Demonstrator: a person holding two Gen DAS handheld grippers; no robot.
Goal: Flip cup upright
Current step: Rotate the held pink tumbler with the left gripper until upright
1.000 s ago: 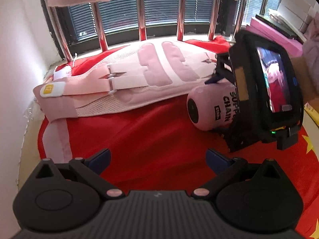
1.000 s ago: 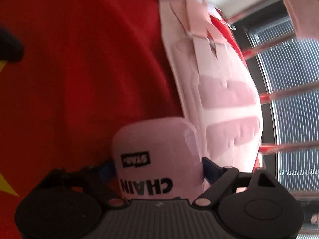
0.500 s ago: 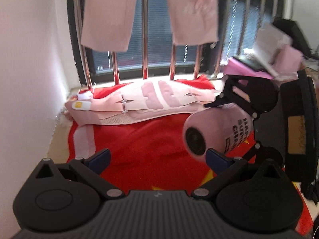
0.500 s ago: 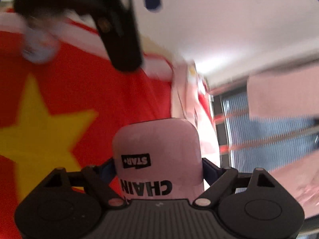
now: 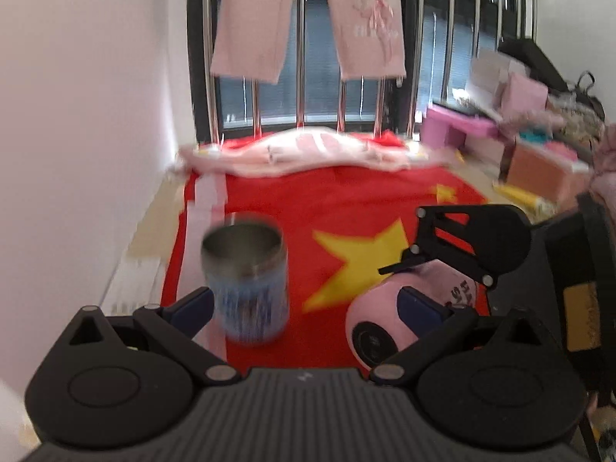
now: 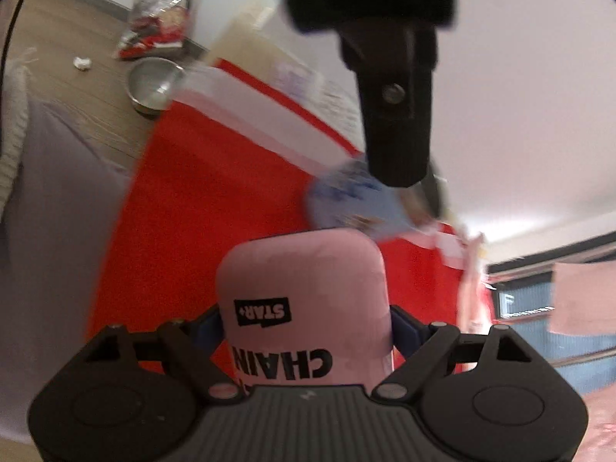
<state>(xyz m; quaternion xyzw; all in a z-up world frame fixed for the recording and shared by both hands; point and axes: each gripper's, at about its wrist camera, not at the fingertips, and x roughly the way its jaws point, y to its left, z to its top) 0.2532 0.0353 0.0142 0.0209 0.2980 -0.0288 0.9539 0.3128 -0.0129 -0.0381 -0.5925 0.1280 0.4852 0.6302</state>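
Observation:
A pink cup [image 6: 304, 292] with black lettering is clamped between the fingers of my right gripper [image 6: 306, 325]. In the left wrist view the pink cup [image 5: 381, 323] lies on its side in the air, its dark base toward the camera, held by the right gripper [image 5: 454, 254]. My left gripper [image 5: 304, 304] is open and empty, low over the red cloth [image 5: 300, 200]. A steel cup with a blue printed wall [image 5: 246, 281] stands upright between its fingers, nearer the left fingertip.
A pink padded garment [image 5: 308, 150] lies at the far end of the cloth by the window bars. Boxes [image 5: 539, 161] crowd the right side. A white wall [image 5: 77, 115] runs along the left. A steel bowl [image 6: 154, 84] and a bag sit on the wooden floor.
Both grippers pulled back toward the near end of the cloth. The right gripper carried the pink cup along, still on its side. The blue steel cup came into view.

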